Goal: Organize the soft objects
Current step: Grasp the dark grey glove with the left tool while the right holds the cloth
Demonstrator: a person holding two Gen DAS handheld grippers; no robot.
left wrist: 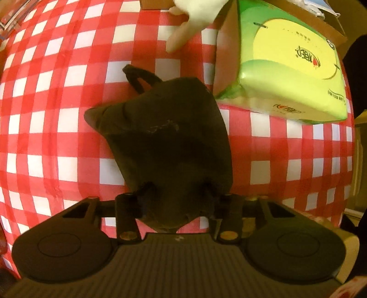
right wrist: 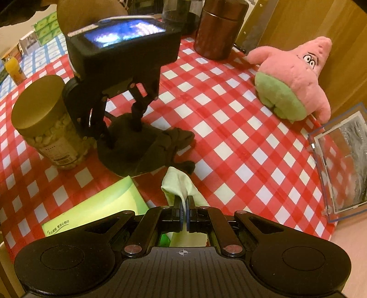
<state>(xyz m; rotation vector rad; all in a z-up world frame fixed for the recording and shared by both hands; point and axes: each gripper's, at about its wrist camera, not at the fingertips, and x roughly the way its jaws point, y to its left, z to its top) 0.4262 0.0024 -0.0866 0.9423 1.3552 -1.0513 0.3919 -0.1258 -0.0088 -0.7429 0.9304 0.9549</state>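
A dark cloth (left wrist: 169, 137) lies crumpled on the red-and-white checked tablecloth (left wrist: 57, 137). My left gripper (left wrist: 177, 194) points straight down onto it, and its fingers (left wrist: 146, 197) are sunk into the fabric, which bunches between them. The right wrist view shows the same grip (right wrist: 122, 133) on the dark cloth (right wrist: 146, 146). My right gripper (right wrist: 184, 206) is shut on a pale cloth (right wrist: 179, 185), which hangs just in front of the dark one. The pale cloth (left wrist: 195, 20) also shows at the top of the left wrist view. A pink star plush (right wrist: 296, 78) lies at the far right.
A green and yellow tissue pack (left wrist: 293, 68) lies right beside the dark cloth, also seen as the tissue pack (right wrist: 98, 211). A jar of pale beans (right wrist: 45, 123) stands close to the left gripper. A brown canister (right wrist: 220, 27) stands at the back and a clear plastic box (right wrist: 341, 165) at the right edge.
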